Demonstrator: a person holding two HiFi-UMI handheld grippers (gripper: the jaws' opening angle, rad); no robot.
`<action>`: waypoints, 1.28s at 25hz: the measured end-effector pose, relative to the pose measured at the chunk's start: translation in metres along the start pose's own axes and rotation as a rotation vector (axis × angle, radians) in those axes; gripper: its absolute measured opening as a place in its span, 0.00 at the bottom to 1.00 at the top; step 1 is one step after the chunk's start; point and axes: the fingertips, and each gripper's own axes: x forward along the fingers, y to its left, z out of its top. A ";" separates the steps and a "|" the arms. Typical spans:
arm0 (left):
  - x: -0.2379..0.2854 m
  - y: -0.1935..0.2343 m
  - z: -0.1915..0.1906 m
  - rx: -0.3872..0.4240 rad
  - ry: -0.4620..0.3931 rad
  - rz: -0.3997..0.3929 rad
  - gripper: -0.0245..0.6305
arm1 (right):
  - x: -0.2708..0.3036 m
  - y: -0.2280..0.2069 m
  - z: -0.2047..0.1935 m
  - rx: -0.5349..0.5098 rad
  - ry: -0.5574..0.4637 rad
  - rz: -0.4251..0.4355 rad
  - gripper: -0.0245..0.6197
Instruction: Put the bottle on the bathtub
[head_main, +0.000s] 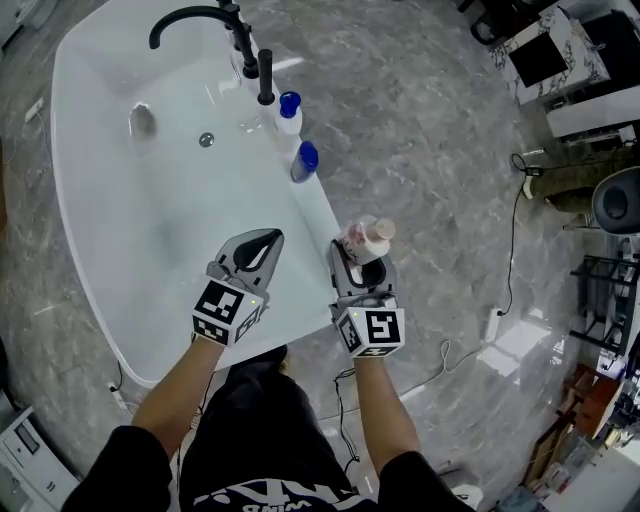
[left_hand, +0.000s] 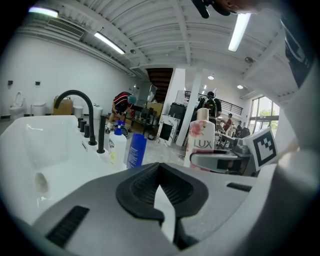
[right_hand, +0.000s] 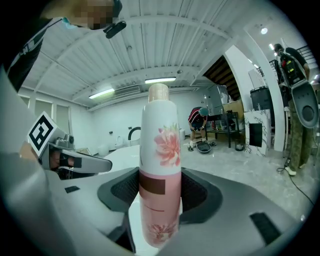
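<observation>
From the head view, a big white bathtub (head_main: 150, 230) sits on a grey stone floor (head_main: 430, 150). A black tap (head_main: 215, 20) curves over its far end. Two bottles stand on the flat surface along the tub's right edge, near the tap: a white bottle with a blue top (head_main: 289, 110) and a blue bottle (head_main: 305, 161) just beside it. The left gripper (head_main: 258, 250) is over the tub, near the right edge, and its jaws are together. The right gripper (head_main: 362, 262) is just past the tub's right edge, over the floor. It holds the pink and white bottle (head_main: 366, 237). This bottle is not on the tub.

In the left gripper view, the left gripper (left_hand: 160, 169) has its jaws closed together with nothing between them. Past them are the tub (left_hand: 45, 150), the black tap (left_hand: 75, 100), the white bottle (left_hand: 118, 146) and the blue bottle (left_hand: 135, 150). To the right, the pink and white bottle (left_hand: 201, 135) says LUX and stands up straight in the right gripper (left_hand: 220, 162).

In the right gripper view, the right gripper (right_hand: 160, 192) has its jaws clamped on both sides of the pink and white bottle (right_hand: 160, 140). The bottle stands upright and has a pink flower on it. The left gripper (right_hand: 75, 162) shows at the left. Far behind, a person (right_hand: 197, 120) bends over.
</observation>
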 end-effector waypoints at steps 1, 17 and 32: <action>0.006 0.004 -0.003 -0.002 0.003 0.001 0.05 | 0.007 -0.004 -0.004 0.003 0.000 -0.002 0.42; 0.054 0.046 -0.049 -0.039 0.044 0.015 0.05 | 0.080 -0.011 -0.045 -0.030 -0.010 0.033 0.42; 0.067 0.055 -0.062 -0.079 0.049 0.018 0.05 | 0.094 -0.016 -0.066 -0.032 -0.016 0.031 0.42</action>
